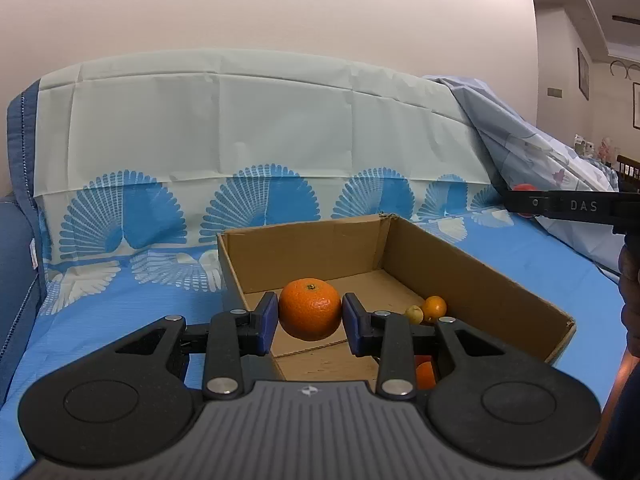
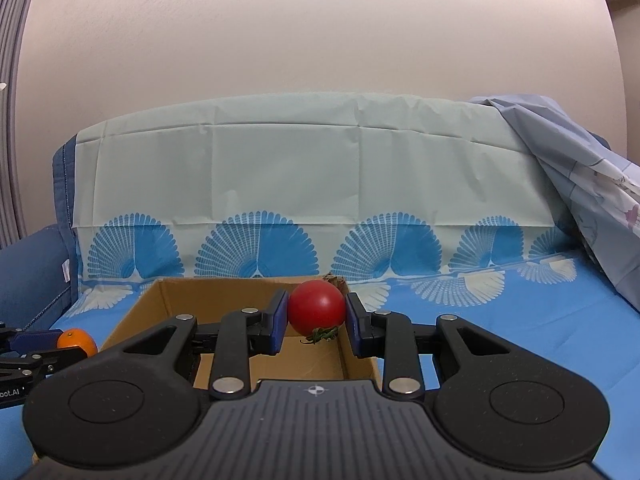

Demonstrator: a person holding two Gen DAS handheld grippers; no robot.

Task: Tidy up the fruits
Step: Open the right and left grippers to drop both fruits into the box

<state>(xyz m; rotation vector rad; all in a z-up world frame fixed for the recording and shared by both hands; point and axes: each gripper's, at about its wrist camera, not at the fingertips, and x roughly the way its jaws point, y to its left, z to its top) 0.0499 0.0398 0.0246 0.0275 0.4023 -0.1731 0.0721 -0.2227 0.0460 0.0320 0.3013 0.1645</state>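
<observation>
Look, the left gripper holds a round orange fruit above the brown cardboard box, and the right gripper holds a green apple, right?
Almost. The right gripper holds a round red tomato with a green stem, not a green apple; the right wrist view shows it squeezed between the jaws. The left gripper does hold the round orange fruit above the brown cardboard box.

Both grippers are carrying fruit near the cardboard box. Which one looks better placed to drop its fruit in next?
Probably left. The left gripper holds the orange directly over the cardboard box floor. The right gripper holds the tomato nearer the box's corner.
</observation>
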